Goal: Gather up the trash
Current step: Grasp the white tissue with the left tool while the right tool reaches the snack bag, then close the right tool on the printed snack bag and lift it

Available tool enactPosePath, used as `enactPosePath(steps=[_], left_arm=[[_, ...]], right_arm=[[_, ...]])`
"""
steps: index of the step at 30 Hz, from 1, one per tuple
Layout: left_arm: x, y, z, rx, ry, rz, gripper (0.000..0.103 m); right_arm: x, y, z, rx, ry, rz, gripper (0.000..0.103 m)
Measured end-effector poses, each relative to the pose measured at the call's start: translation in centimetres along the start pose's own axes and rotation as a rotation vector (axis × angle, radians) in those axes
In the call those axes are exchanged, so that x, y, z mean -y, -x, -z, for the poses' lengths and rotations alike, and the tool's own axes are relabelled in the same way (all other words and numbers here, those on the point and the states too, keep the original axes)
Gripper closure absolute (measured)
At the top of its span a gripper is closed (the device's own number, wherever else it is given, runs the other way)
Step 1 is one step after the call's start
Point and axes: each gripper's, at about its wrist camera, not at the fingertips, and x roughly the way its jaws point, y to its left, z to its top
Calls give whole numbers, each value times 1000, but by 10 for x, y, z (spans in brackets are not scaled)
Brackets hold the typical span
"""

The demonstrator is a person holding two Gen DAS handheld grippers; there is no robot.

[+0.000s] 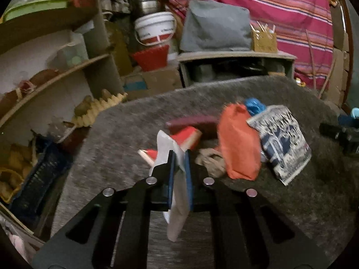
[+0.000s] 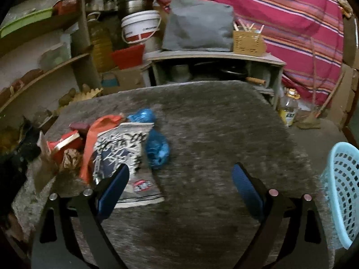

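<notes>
A heap of trash lies on the grey table. My left gripper is shut on a pale paper scrap that hangs down between its blue pads. Just beyond it lie a red box, a crumpled brown paper, an orange wrapper, a printed black-and-white bag and a blue plastic bag. In the right wrist view my right gripper stands open over bare table. The printed bag lies under its left finger, and the blue plastic bag lies just beyond it.
A light blue mesh basket stands at the table's right edge. Behind the table are a low shelf unit with a grey cloth bundle, a white bucket and a striped red cloth. Cluttered shelves line the left.
</notes>
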Motion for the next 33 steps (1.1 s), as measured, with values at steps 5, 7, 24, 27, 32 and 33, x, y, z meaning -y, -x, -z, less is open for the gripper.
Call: enactPosePath(steps=[5,7,24,27,32,33], left_arm=[[-23,0,-3,4,32,-42,96],[-30,-1,-2,0,35,-63,96],[-40,-5,0,-8,30,-92,96],[-37,-6,-2,-13,33,-91,96],[-29,0,-6,3,31,-97,96],[-27,1,-7,7,28,-100,96]], right_arm=[[-19,-12,3,-20,43,2,12],[-26,-18,4,-27,60,10,12],[-37,-40,3,-105,92,-73,56],[-44,-43,5,-117,110,-119,81],[-51,-30,4,-82,147,-122,92],[-51,-26,4,-73,151,-117,92]])
